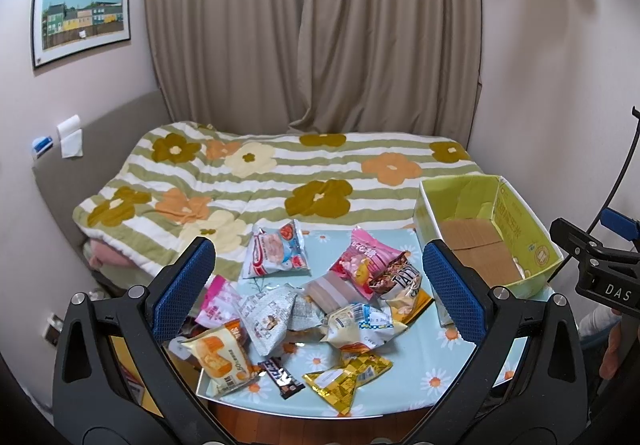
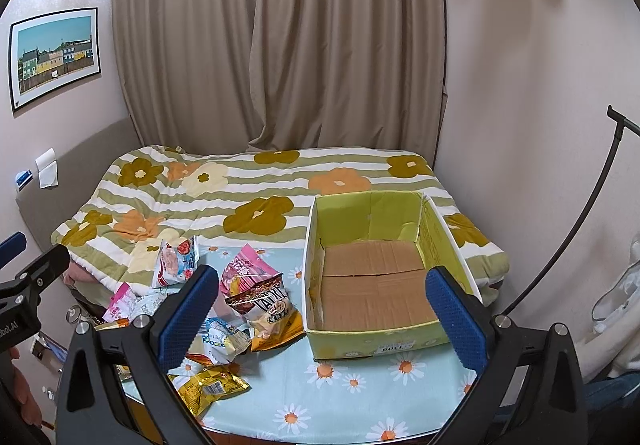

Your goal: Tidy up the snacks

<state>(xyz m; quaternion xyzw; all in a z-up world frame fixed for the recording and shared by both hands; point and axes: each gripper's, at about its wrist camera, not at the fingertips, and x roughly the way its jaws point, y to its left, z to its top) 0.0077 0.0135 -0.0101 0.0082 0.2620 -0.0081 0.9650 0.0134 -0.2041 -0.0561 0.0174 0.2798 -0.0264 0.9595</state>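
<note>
Several snack packets lie in a loose pile (image 1: 312, 305) on a table with a light-blue daisy cloth (image 1: 436, 361). Among them are a white and red packet (image 1: 276, 255), a pink packet (image 1: 362, 261), a gold packet (image 1: 348, 379) and an orange bread packet (image 1: 218, 361). A green cardboard box (image 2: 376, 273) stands open at the table's right, its brown floor bare. My left gripper (image 1: 320, 293) is open above the pile and holds nothing. My right gripper (image 2: 320, 315) is open and empty in front of the box. The pile also shows in the right wrist view (image 2: 240, 309).
A bed with a striped flower quilt (image 1: 280, 181) lies right behind the table. Beige curtains (image 1: 312, 25) hang at the back. A wall closes the right side (image 2: 540, 105). A thin black stand (image 2: 580, 229) rises at the right.
</note>
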